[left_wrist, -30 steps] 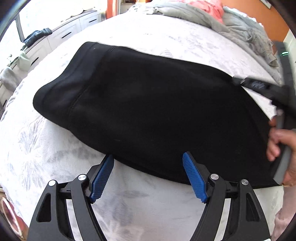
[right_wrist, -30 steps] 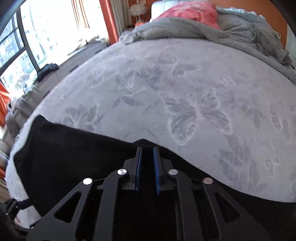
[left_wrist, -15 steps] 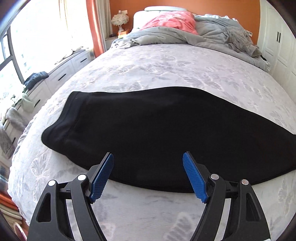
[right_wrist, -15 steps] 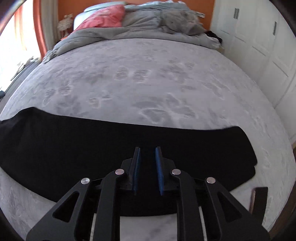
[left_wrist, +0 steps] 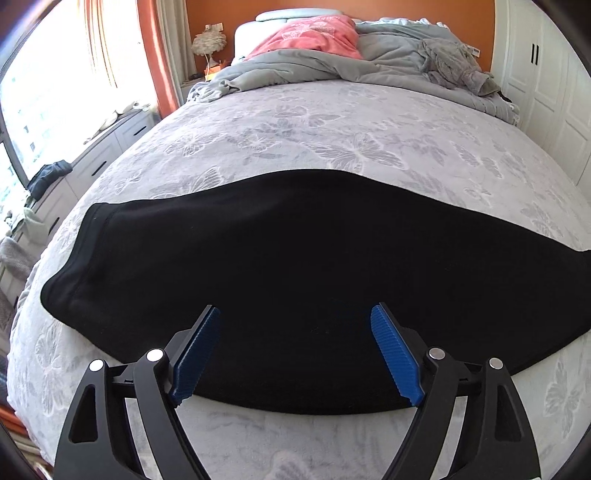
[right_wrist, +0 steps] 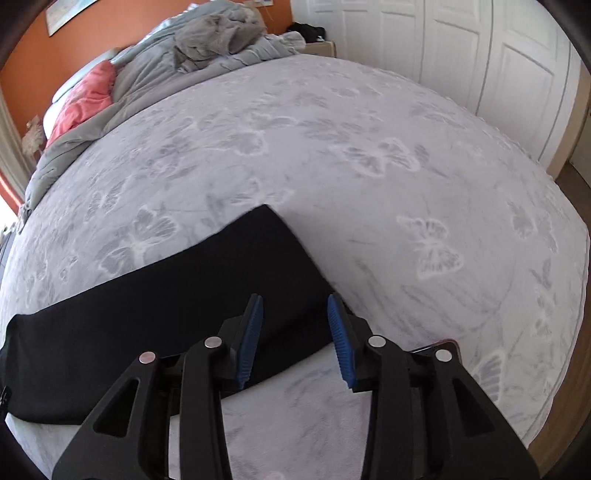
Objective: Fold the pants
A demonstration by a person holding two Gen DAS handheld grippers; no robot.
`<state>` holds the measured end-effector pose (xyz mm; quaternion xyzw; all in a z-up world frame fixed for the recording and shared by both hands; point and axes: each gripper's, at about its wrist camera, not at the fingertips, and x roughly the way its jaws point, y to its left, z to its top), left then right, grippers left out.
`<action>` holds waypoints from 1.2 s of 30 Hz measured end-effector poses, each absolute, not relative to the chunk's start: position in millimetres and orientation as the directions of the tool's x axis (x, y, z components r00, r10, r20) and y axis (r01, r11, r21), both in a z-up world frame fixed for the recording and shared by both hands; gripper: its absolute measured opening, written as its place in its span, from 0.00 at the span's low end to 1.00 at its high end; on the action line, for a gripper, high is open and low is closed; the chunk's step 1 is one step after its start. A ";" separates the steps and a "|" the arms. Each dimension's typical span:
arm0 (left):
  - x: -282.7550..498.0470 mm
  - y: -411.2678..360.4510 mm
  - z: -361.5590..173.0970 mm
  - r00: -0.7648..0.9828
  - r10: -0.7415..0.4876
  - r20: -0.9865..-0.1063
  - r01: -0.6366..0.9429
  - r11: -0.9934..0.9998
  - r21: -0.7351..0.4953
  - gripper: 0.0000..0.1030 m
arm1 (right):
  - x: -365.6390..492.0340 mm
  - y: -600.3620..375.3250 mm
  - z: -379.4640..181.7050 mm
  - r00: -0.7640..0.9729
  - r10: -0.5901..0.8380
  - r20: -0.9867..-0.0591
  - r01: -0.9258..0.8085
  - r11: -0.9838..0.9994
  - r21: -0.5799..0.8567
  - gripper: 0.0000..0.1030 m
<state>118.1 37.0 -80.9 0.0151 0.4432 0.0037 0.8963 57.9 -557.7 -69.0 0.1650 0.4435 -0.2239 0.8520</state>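
Black pants (left_wrist: 258, 258) lie flat across the near part of the bed, folded lengthwise, waistband end at the left. My left gripper (left_wrist: 295, 314) hovers above their near edge; its jaws are opening wide and hold nothing. In the right wrist view the pants' leg end (right_wrist: 229, 269) reaches to just under my right gripper (right_wrist: 295, 301). That gripper's jaws are opening, with nothing pinched between the blue pads (right_wrist: 251, 332); the cloth lies below them.
The bed (left_wrist: 332, 129) has a pale grey butterfly-print cover. A crumpled grey duvet (left_wrist: 388, 66) and a pink pillow (left_wrist: 314, 35) lie at its head. White drawers (left_wrist: 99, 155) stand at the left, white wardrobe doors (right_wrist: 461, 48) at the right. A dark flat object (right_wrist: 439, 347) shows behind the right gripper's finger.
My right gripper swept rightward along the pants to their leg end and its jaws have parted. The left gripper drew back a little and opened slightly wider. The hand seen earlier is gone from view.
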 end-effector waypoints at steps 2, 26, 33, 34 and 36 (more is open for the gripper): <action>119.1 35.7 -80.8 0.611 0.005 -0.791 0.010 1.000 0.015 0.78 | 62.5 -563.6 -75.9 0.510 -0.212 -0.834 0.525 0.845 0.105 0.37; 123.5 33.5 -98.1 0.543 -0.044 -0.839 0.023 0.999 -0.038 0.81 | 31.3 -537.6 -40.9 0.606 -0.283 -0.743 0.469 0.882 0.047 0.56; 117.7 24.1 -104.6 0.522 0.006 -0.853 0.045 0.998 0.035 0.81 | 75.5 -433.6 -77.7 0.535 -0.097 -0.839 0.167 0.986 -0.008 0.48; 117.0 24.5 -107.2 0.509 0.026 -0.860 0.045 0.997 0.057 0.81 | 80.8 -420.0 -95.2 0.463 -0.120 -0.878 0.137 0.989 -0.063 0.47; 116.0 26.2 -110.8 0.486 0.033 -0.873 0.050 0.997 0.065 0.81 | 80.3 -405.8 -114.2 0.388 -0.163 -0.907 0.119 0.985 -0.126 0.46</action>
